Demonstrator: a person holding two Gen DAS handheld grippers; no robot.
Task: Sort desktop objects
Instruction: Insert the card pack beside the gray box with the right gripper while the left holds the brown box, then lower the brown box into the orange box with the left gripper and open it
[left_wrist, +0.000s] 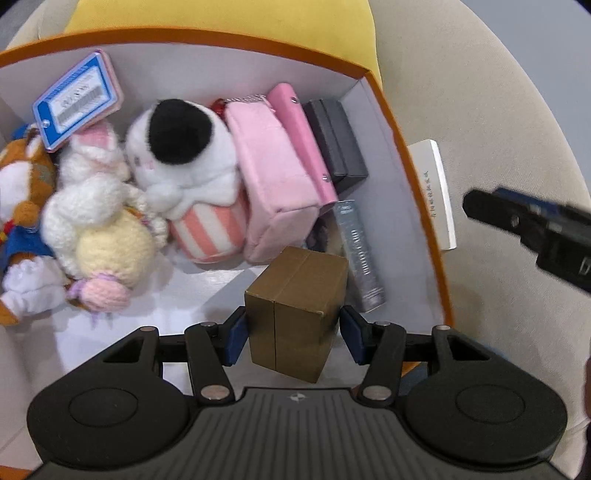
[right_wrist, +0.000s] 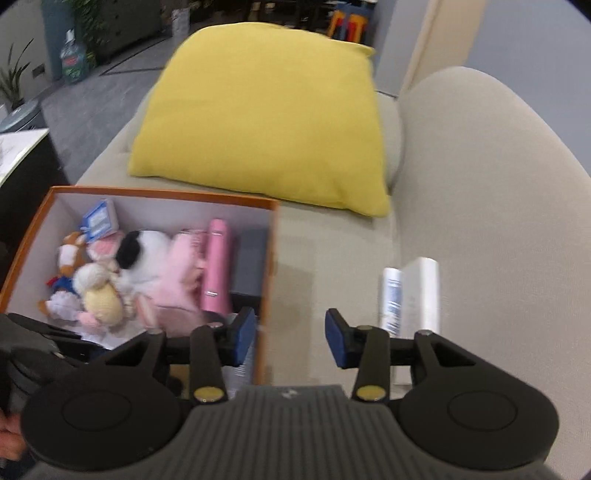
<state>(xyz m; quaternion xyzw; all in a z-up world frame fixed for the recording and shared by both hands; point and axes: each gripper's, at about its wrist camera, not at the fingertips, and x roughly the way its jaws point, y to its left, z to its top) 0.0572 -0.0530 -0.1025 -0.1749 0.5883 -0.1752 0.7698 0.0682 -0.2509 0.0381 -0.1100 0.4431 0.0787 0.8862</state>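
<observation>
A beige sofa (right_wrist: 332, 266) with a yellow cushion (right_wrist: 266, 110) bears an orange-rimmed box (left_wrist: 388, 110). Inside the box are packed plush toys (left_wrist: 99, 206), a pink pouch (left_wrist: 273, 184), a dark case (left_wrist: 336, 140) and a silver book (left_wrist: 360, 254). A brown carton (left_wrist: 295, 310) is clamped upright by the left gripper (left_wrist: 293, 334) above the box's floor. The right gripper (right_wrist: 290, 338) is seen open and empty over the sofa, near a white book (right_wrist: 421, 295).

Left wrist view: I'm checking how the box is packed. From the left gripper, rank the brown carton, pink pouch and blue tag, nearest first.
1. Brown carton: between the left gripper fingers.
2. Pink pouch: mid-box, beyond the carton.
3. Blue tag: far left corner, against the back wall.
</observation>
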